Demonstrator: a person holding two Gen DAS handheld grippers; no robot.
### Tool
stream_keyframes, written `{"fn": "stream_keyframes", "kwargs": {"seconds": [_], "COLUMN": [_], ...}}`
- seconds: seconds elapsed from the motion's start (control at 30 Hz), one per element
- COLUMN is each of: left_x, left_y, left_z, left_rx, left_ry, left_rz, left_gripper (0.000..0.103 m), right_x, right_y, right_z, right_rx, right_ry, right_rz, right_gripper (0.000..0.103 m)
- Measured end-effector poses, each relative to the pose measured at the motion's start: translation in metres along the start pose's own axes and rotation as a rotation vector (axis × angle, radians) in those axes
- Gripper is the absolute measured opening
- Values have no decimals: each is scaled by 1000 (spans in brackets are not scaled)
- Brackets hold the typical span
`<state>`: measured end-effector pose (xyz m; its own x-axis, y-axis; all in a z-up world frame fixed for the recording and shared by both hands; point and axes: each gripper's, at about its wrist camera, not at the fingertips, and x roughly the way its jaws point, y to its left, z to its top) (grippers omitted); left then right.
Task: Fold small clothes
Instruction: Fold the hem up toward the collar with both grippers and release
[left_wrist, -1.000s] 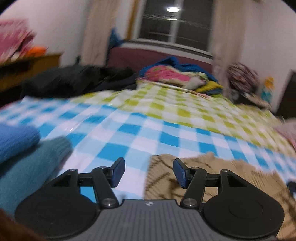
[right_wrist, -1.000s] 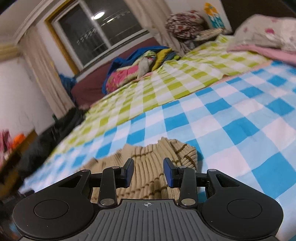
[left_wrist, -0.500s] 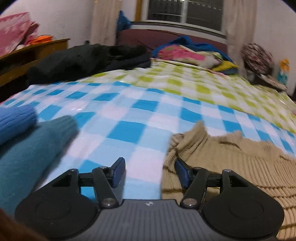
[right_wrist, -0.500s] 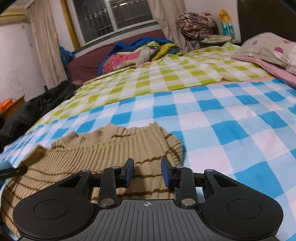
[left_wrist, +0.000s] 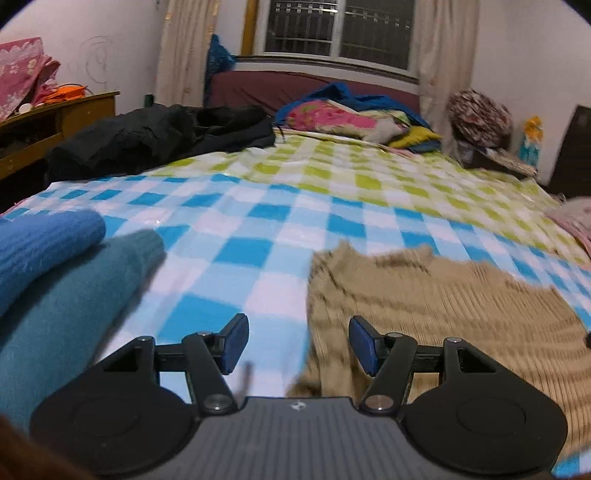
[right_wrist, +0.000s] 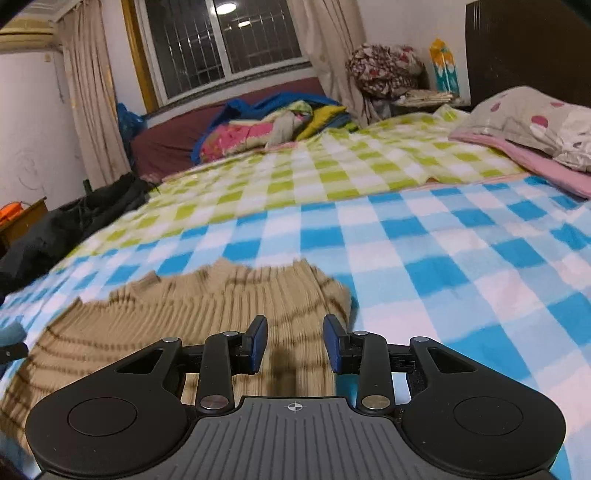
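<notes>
A tan ribbed sweater with thin brown stripes (right_wrist: 207, 314) lies spread flat on the blue-and-white checked bed cover (right_wrist: 461, 266), near the front edge of the bed. The left tongs (left_wrist: 297, 341) hover low over the sweater's left edge, their blue pads spread well apart: one pad stands over bare cover, the other over the knit, and nothing is pinched between them. The right tongs (right_wrist: 294, 343) sit over the sweater's right end, near its rounded corner; their jaws are parted and opening, with the knit lying beneath the gap but not pressed by either pad. To the left of the sweater, well apart from it, a teal knit garment (left_wrist: 62, 314) rests with a blue knit garment (left_wrist: 40, 240) lying against it. Farther back the cover turns green-and-white checked (left_wrist: 351, 173), with a heap of dark clothing (left_wrist: 147, 136) and a pile of colourful bedding (left_wrist: 351, 118) beyond.
</notes>
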<state>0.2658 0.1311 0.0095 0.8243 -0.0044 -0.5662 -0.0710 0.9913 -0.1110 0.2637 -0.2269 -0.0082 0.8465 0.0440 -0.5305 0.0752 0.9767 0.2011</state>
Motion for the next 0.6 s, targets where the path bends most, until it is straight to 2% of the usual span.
{"fn": "stream_keyframes", "kwargs": {"seconds": [0.1,0.23,0.3,0.43,0.6], "left_x": [0,1,-2,-11,-20], "left_y": [-2,12,18,25,32], "left_z": [-19,-21,-20,-30,-33], "left_rx": [42,-48,-88,-98,-158], "left_ry": [35,71,68,66,69], "left_rz": [39,30,31,44,28], "left_gripper": [66,67,67,67,67], "right_x": [13,13,8,-14,-22], "right_y": [-12,-21,-12,6,43], "right_z": [-13,-12,-9,-4,3], "right_rx": [18,78,30,-59,-126], "right_ry": [72,77,70,7,8], "right_rz": [-49,-45,-71,-75,11], "right_gripper": [35,35,35,35,35]}}
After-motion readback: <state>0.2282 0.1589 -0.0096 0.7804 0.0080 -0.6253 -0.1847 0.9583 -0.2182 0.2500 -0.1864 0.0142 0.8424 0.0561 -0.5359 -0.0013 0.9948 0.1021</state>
